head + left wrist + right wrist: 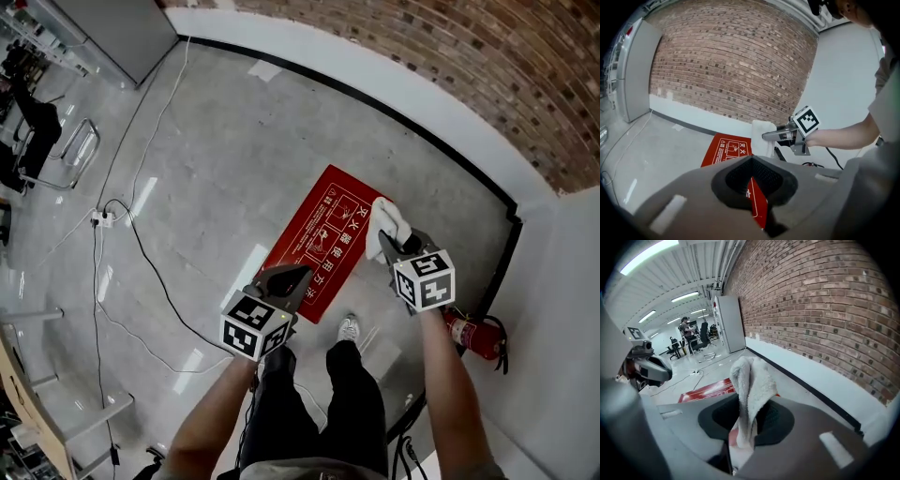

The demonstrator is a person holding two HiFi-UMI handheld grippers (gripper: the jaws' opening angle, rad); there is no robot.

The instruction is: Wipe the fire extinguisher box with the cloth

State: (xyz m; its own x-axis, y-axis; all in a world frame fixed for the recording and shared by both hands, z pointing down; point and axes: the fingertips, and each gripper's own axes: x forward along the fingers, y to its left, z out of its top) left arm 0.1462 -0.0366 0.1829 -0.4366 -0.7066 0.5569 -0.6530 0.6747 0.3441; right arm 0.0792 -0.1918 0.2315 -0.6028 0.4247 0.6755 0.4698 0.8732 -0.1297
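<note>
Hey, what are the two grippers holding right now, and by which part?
The right gripper pinches the white cloth by its lower end; the rest bunches out past the tips. The left gripper holds nothing.

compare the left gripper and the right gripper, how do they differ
The right gripper is shut on the white cloth. The left gripper grips nothing, and only the red fire extinguisher box shows through its narrow jaw gap. In the head view, the right gripper is at the box's right edge and the left gripper is at its near-left corner. Both are grey and point down toward the box.
</note>
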